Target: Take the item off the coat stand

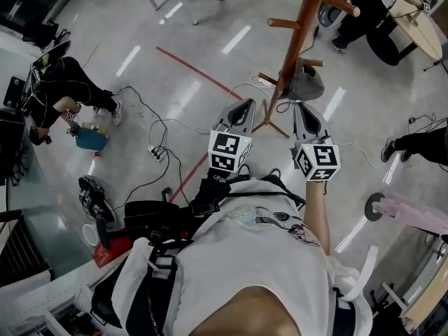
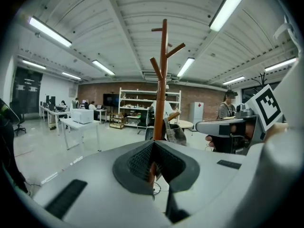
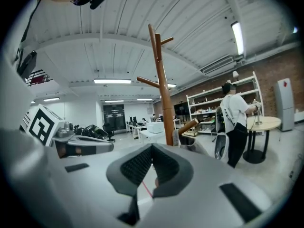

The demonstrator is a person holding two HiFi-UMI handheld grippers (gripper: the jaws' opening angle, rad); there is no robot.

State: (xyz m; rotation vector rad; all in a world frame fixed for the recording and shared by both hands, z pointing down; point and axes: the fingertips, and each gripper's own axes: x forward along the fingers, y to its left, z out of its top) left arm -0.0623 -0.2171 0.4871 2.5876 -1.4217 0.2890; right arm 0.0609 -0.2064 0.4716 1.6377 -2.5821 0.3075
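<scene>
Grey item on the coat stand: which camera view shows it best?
The head view: the grey item hangs in full view on a low peg of the coat stand. The left gripper view shows it small beside the pole; in the right gripper view the right gripper hides its lower part.

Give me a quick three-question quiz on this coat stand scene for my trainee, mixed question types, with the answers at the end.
1. True or false: the grey item has already come off the wooden coat stand.
2. The right hand-held gripper is: A) wide open; B) shut and empty; C) shut on the item.
3. Fill in: a ___ line is marked on the floor near the stand's feet.
Key: 1 false, it hangs on the stand; 2 B; 3 red.
</scene>
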